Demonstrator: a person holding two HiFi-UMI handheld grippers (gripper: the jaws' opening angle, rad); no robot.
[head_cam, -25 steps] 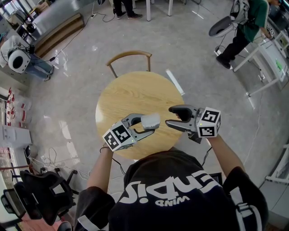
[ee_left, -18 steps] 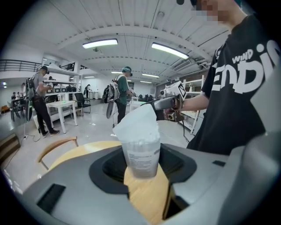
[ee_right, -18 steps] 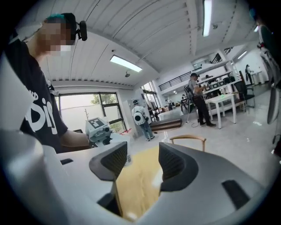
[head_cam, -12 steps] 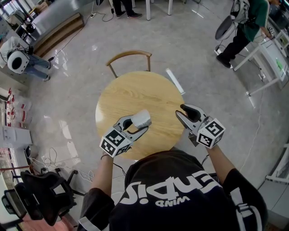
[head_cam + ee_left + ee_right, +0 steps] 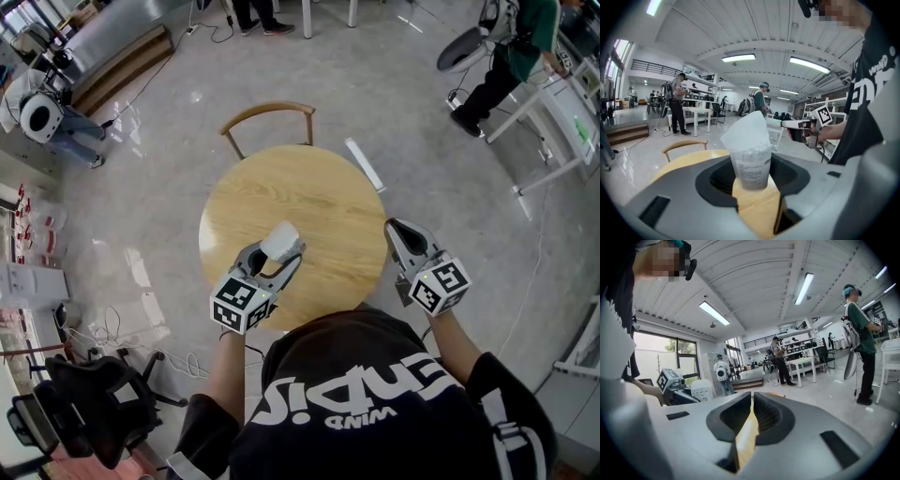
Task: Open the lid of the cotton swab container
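Observation:
The cotton swab container (image 5: pixel 750 164) is a clear cup packed with white swabs. It sits upright between the jaws of my left gripper (image 5: pixel 752 174), which is shut on it above the round wooden table (image 5: pixel 319 192). Its translucent lid (image 5: pixel 749 132) stands tilted up over the rim. From the head view the container (image 5: pixel 280 241) shows white at the tip of the left gripper (image 5: pixel 275 253). My right gripper (image 5: pixel 395 226) hangs apart at the table's right edge; its jaws are closing with nothing between them, nearly meeting in the right gripper view (image 5: pixel 752 397).
A wooden chair (image 5: pixel 267 117) stands at the table's far side. A person (image 5: pixel 506 56) stands at white desks to the far right, and others (image 5: pixel 677 101) stand further back in the hall. Cables (image 5: pixel 112 333) lie on the floor at the left.
My right gripper drew away from the container to the right and its jaws closed. The left gripper swung the container from pointing right to pointing away from me.

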